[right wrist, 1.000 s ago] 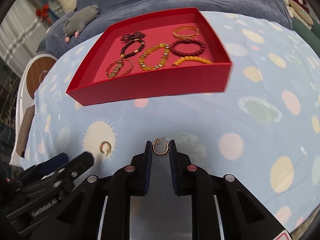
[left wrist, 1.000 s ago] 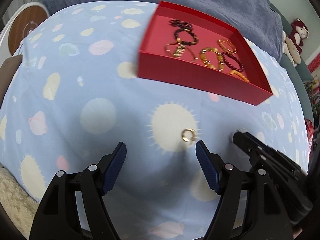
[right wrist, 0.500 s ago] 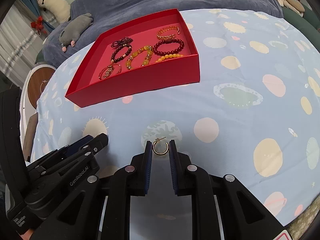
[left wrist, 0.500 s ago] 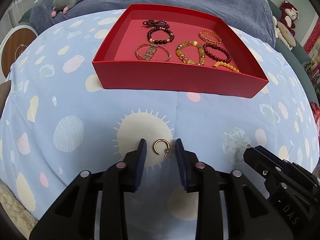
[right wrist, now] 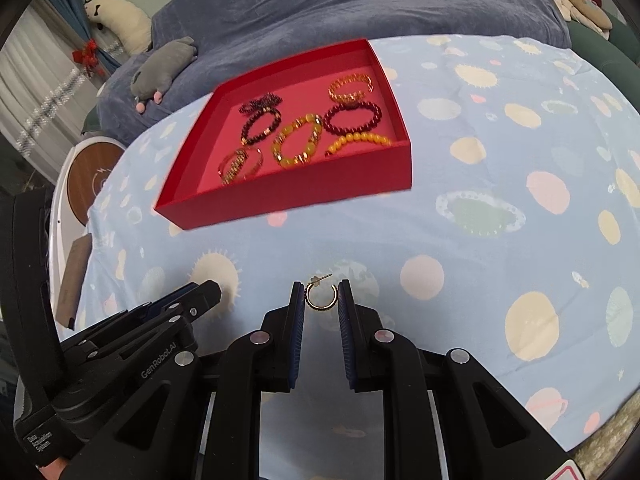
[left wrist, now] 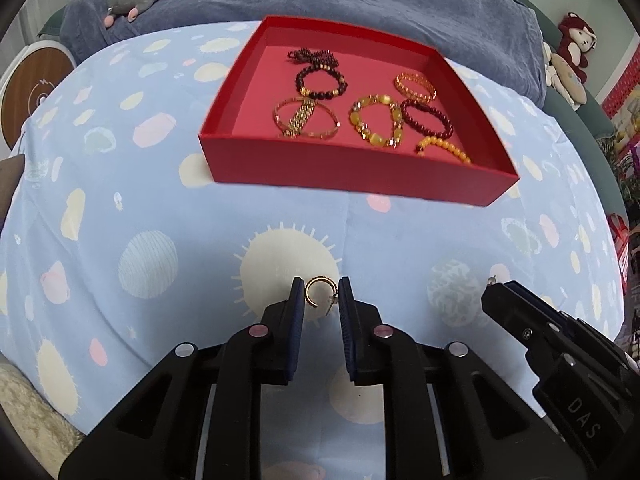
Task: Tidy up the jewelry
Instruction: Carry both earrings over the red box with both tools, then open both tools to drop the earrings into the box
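Since half a second ago: left gripper narrowed onto a gold hoop earring, lifted clear of the sun-print cloth.

Right gripper unchanged, pinching its own hoop earring between narrow jaws above the cloth. Ahead, red tray with six bracelets; slightly farther off in both views.

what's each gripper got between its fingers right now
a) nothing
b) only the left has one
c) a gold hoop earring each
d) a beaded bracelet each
c: the left gripper pinches a gold hoop earring, and the right gripper pinches a second hoop earring.
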The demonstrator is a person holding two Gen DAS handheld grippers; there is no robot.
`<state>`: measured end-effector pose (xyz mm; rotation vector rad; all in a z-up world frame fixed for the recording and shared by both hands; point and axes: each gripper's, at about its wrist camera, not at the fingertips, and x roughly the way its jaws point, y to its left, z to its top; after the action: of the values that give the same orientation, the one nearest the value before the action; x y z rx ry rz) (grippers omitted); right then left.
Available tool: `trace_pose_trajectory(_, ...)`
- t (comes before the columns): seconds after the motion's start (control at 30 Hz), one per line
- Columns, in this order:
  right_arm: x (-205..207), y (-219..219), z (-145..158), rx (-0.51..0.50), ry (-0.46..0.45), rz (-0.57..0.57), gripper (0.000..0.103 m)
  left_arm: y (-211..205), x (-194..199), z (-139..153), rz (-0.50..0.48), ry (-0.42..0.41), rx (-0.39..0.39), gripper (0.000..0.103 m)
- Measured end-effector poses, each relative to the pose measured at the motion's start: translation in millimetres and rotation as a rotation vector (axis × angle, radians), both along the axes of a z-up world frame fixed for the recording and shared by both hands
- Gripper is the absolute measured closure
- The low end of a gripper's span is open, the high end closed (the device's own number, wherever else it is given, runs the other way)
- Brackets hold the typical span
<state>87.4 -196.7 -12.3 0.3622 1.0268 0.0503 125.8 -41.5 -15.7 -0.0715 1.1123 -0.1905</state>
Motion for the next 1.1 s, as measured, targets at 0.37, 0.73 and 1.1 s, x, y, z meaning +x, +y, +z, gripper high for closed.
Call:
trace_pose_trajectory(0.37,55.7,-3.1,47.5,-0.031,-0.111,0.033,0.087,-4.8,50.4,53.5,0.007,-0.094,-0.039,0.086)
trace_pose_trajectory(0.73,120.9,0.2,43.0,-0.06,-0.105,0.038,0.087,-11.6,112.9,49.5,0.022,-0.096,0.006,0.086)
trace_pose_trajectory(1.1,142.9,-0.1,19.9,-0.071,-0.058,0.033,0.086,-11.2,133.7,24.4,0.032,-0.045,0.017,0.085)
